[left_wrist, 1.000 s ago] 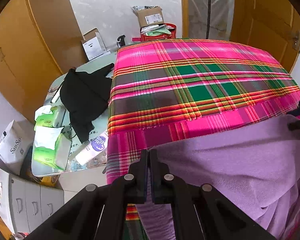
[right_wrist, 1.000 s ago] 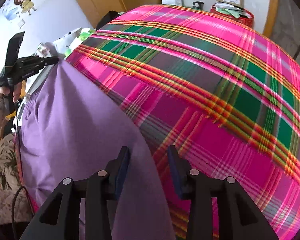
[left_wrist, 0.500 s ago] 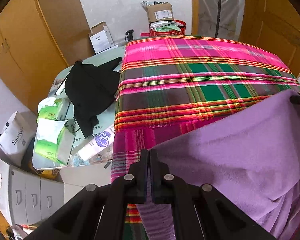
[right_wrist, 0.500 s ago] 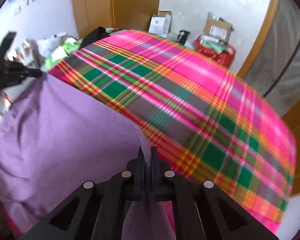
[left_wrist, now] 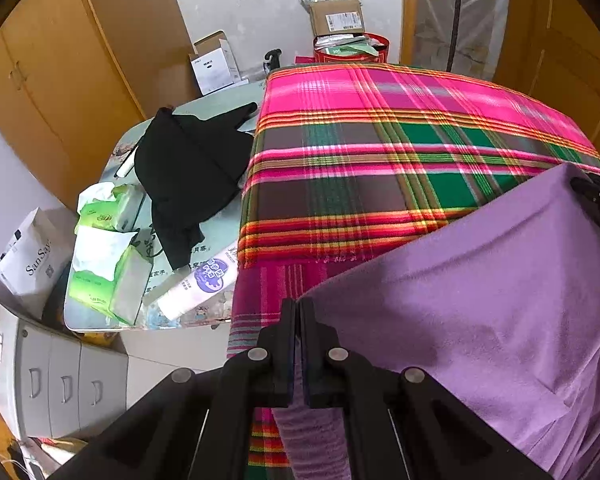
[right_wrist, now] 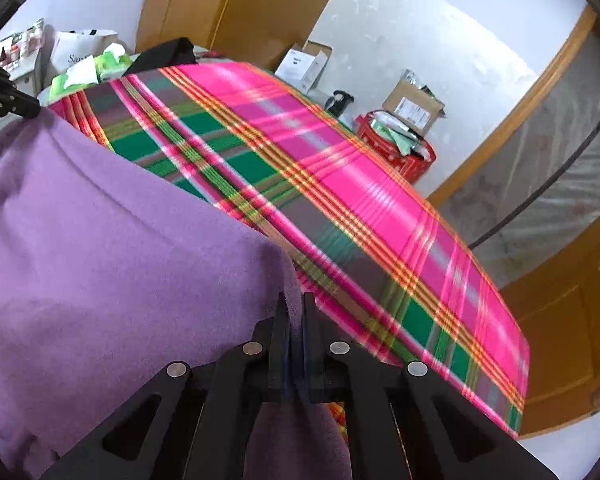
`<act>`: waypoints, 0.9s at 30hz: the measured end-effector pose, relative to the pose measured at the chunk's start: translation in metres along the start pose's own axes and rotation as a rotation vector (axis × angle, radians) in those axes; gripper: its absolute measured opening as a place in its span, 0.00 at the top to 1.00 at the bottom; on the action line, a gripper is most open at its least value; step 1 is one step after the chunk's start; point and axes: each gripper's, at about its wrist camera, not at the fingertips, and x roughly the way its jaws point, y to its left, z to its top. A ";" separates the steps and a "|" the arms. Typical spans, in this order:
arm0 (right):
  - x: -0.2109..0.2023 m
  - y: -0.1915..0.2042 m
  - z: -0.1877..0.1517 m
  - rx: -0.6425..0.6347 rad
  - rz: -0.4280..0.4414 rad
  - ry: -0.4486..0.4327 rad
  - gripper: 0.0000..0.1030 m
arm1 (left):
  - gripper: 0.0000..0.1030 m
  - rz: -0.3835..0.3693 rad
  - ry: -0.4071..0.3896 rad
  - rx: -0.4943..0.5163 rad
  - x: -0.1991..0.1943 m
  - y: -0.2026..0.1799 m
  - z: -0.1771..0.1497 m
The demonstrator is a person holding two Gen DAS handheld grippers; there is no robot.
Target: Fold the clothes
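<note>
Purple fleece garment (left_wrist: 480, 300) hangs stretched between both grippers over the near edge of the plaid-covered surface (left_wrist: 380, 152). Left gripper (left_wrist: 299, 308) fingers pinch one corner; right gripper (right_wrist: 294, 308) fingers are clamped on the other.

Both wrist cameras look steeply down, close over the shared plaid cover (left_wrist: 380, 168) and purple cloth (right_wrist: 100, 240).

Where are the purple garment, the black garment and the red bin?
purple garment (left_wrist: 480, 300), left wrist view, on its stretched middle.
black garment (left_wrist: 188, 168), left wrist view, on its middle.
red bin (right_wrist: 410, 162), right wrist view, on its front wall.
</note>
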 end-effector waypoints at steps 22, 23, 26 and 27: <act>-0.130 -0.012 -0.078 0.269 0.207 -0.078 0.78 | 0.93 -0.076 -0.005 -0.196 -0.075 0.022 -0.086; -0.136 -0.010 -0.086 0.279 0.212 -0.078 0.78 | 0.93 -0.082 -0.008 -0.198 -0.080 0.020 -0.094; -0.149 -0.001 -0.112 0.310 0.225 -0.062 0.78 | 0.93 -0.122 -0.008 -0.207 -0.095 0.013 -0.115; -0.153 0.002 -0.120 0.316 0.223 -0.059 0.78 | 0.93 -0.127 -0.011 -0.202 -0.100 0.009 -0.121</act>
